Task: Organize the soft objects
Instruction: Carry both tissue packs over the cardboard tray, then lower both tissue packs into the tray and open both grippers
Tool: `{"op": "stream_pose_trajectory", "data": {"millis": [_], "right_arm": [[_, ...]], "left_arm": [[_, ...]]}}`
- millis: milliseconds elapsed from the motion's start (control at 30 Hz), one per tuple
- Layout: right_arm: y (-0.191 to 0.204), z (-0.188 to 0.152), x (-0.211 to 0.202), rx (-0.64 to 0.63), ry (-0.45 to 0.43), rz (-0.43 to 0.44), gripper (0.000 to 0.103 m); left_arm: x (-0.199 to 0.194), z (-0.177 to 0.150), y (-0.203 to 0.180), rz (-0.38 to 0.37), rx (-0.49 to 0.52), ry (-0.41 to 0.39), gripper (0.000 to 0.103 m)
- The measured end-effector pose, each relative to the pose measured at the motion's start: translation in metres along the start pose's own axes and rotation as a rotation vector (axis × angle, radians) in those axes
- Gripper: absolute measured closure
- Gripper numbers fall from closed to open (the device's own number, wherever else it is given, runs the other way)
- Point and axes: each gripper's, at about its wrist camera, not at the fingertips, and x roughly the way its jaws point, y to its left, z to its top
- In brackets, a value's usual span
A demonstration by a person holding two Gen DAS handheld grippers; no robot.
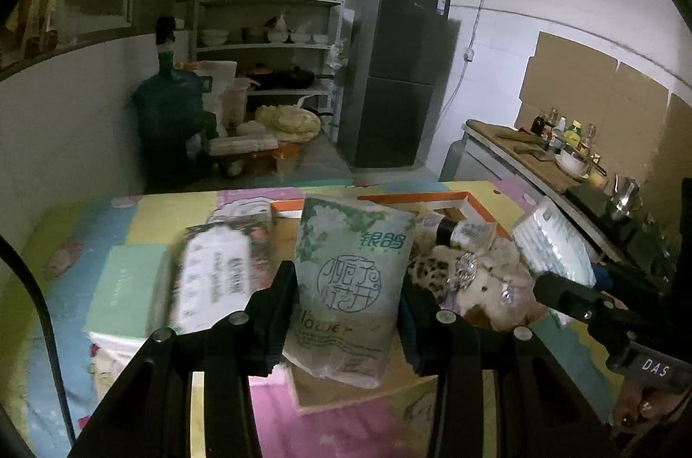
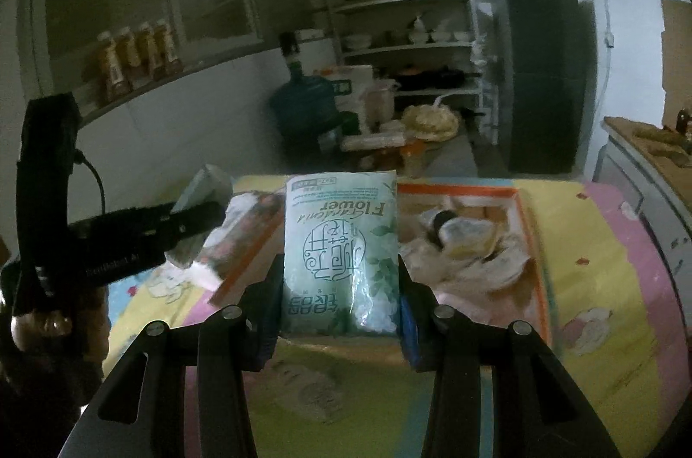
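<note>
My left gripper (image 1: 346, 287) is shut on a green tissue pack (image 1: 352, 241), held upright over the near edge of an orange-rimmed box (image 1: 471, 202). Plush toys (image 1: 475, 278) and a small dark-capped bottle lie in that box. At the right of this view, my right gripper (image 1: 562, 291) carries a second pack (image 1: 555, 244). In the right wrist view the right gripper (image 2: 339, 267) is shut on its green tissue pack (image 2: 341, 233), print upside down, above the same box (image 2: 458, 192). The left gripper (image 2: 186, 226) shows at the left with its pack (image 2: 203, 190).
A floral tissue pack (image 1: 214, 276) and a pale green box (image 1: 125, 285) lie left of the orange-rimmed box on a colourful mat (image 2: 597, 263). Behind stand a water jug (image 1: 168, 103), shelves (image 1: 272, 47) and a fridge (image 1: 398, 77). A counter with bottles (image 1: 562, 142) runs along the right.
</note>
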Motion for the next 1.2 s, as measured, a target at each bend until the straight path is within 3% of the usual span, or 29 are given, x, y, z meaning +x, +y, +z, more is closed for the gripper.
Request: {"op": "stream_pose_trajectory", "data": {"millis": [600,1200], "right_arm": [[-0.056,0.037,0.064,-0.039,0.095,-0.026,0.058],[-0.062,0.045,0.127,-0.113,0.214,-0.007,0.058]], "left_arm": [[0.076,0.015,-0.025,0.016,-0.035,0.077,0.060],[0.126,0.017,-0.020,0.054,-0.031,0.157,0.060]]}}
